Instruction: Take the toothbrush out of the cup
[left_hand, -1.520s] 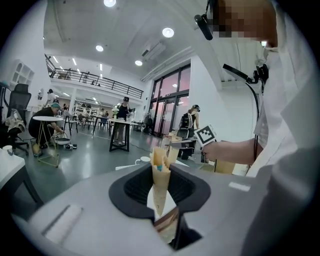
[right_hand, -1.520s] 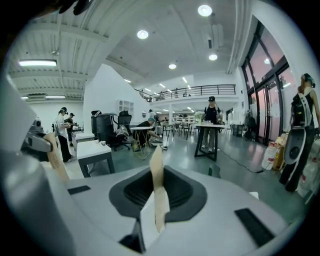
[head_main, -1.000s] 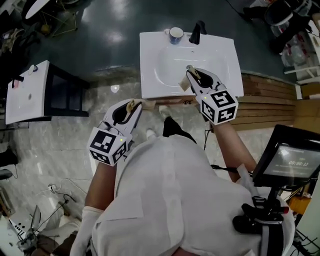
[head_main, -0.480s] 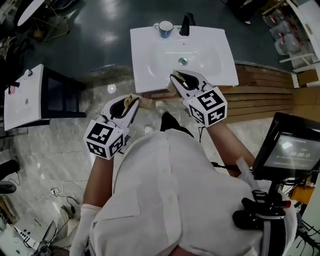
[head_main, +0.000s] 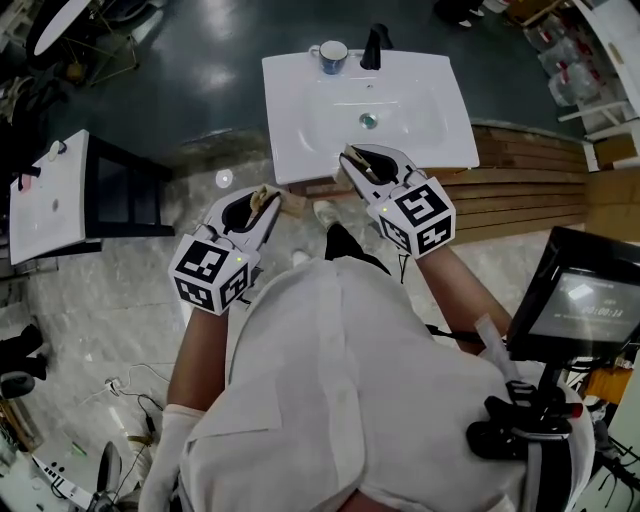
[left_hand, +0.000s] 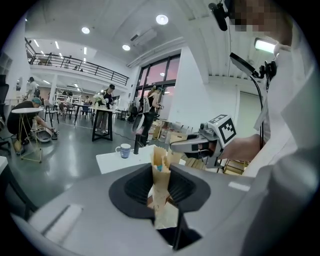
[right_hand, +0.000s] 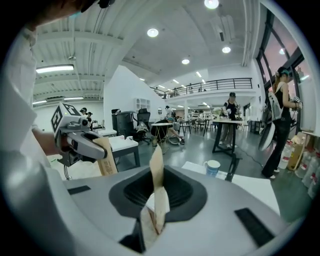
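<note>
The jaws of the left gripper (head_main: 266, 199) are pressing together on nothing, and the right gripper (head_main: 350, 162) is doing likewise. The cup (head_main: 331, 56) is standing well ahead of both tips, on the sink's (head_main: 440, 130) far rim. Its toothbrush is showing too small to make out. It is likely light, stiff and slick, so pinching the handle above the rim looks best.

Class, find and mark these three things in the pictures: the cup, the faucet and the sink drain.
cup (left_hand: 125, 151), left gripper view, on its side wall.
faucet (head_main: 374, 48), head view, on its black body.
sink drain (head_main: 368, 120), head view, on its centre.
</note>
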